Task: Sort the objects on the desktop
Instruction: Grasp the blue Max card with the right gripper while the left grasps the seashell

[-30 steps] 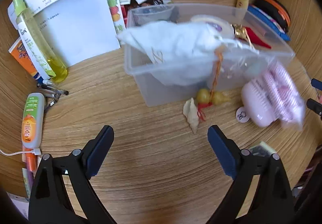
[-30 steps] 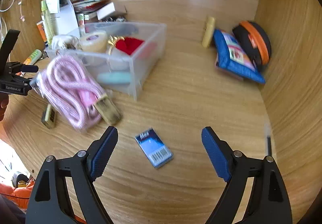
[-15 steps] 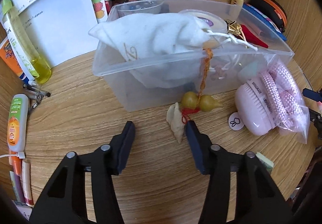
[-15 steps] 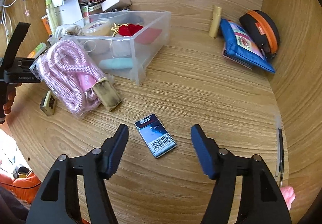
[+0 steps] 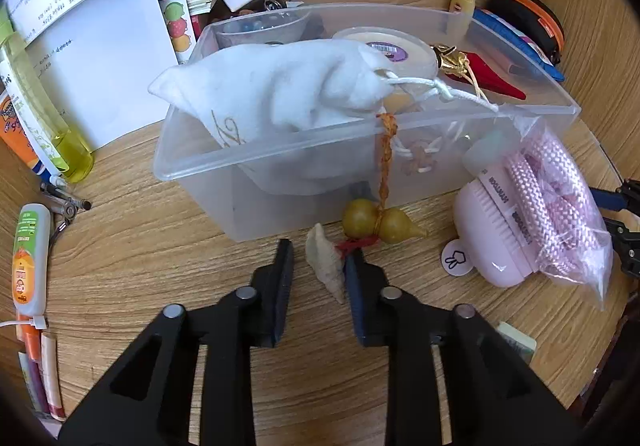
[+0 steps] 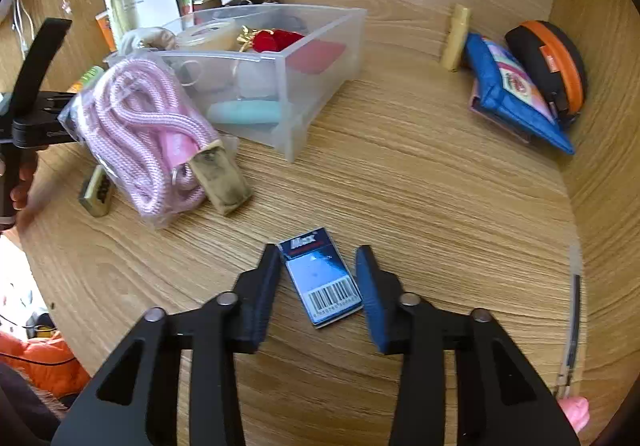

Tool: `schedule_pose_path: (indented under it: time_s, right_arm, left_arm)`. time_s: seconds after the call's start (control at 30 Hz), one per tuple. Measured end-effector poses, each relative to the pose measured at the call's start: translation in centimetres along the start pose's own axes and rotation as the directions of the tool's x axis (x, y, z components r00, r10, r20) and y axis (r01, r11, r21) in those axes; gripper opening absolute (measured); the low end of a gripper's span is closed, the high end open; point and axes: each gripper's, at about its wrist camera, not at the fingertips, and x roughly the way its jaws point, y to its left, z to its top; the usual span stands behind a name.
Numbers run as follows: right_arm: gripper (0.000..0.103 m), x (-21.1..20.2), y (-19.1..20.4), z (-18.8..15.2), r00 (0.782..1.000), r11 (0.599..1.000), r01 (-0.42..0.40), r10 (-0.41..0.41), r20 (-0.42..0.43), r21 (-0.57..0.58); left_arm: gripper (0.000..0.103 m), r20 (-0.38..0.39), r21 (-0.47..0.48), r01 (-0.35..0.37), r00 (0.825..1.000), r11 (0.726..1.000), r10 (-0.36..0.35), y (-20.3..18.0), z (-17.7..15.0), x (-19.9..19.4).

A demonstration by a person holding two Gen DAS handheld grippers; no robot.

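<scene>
Desk [image 6: 420, 173]: sorting is partly done, judging by the layout. Several items lie loose on the wood around the clear bin [image 5: 280, 201].

Bin: already holds a white pouch [image 5: 280, 93], a tape roll [image 5: 384, 49], a red item [image 6: 276, 39] and a teal item [image 6: 244, 113]. The pouch sits high, over the front rim.

Loose items still to sort: the bagged pink rope [image 6: 144, 137] and pink brush [image 5: 492, 230] just beside the bin, a gourd charm [image 5: 376, 224] touching the bin front with its cord hanging from the rim, a blue pouch [image 6: 516, 93] and an orange-rimmed case [image 6: 556, 61] well apart at the far right.

Small items now in hand:
- Left gripper [image 5: 318, 270]: jaws have just closed in around the shell [image 5: 326, 266]; it lies between them, right pad touching, a slit visible on the left.
- Right gripper [image 6: 316, 278]: jaws have just been closing on the staple box [image 6: 320, 278]; it lies between them on the desk, with narrow gaps visible at the pads
</scene>
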Motion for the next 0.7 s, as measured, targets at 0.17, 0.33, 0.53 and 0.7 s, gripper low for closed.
schedule_pose_path:
  time_s: [0.17, 0.33, 0.53, 0.7]
  right_arm:
    - [0.025, 0.0, 0.1, 0.1, 1.0, 1.0, -0.004, 0.004, -0.001, -0.001]
    - [0.025, -0.2, -0.2, 0.1, 1.0, 1.0, -0.008, 0.008, 0.003, 0.027]
    - [0.025, -1.7, -1.0, 0.6, 0.999, 0.997, -0.022, 0.018, 0.05, 0.074]
    - [0.025, -2.9, -1.2, 1.5, 0.996, 0.996, -0.017, 0.01, 0.086, 0.085]
  left_arm:
    - [0.018, 0.036, -0.044, 0.003, 0.999, 0.999, -0.002, 0.3, -0.9, -0.5]
    - [0.018, 0.038, -0.074, 0.001, 0.999, 0.997, 0.002, 1.0, -1.7, -1.3]
    - [0.018, 0.062, -0.118, -0.014, 0.998, 0.993, 0.021, 2.7, -3.0, -3.0]
    - [0.018, 0.1, -0.152, -0.015, 0.994, 0.988, 0.031, 4.1, -3.3, -4.8]
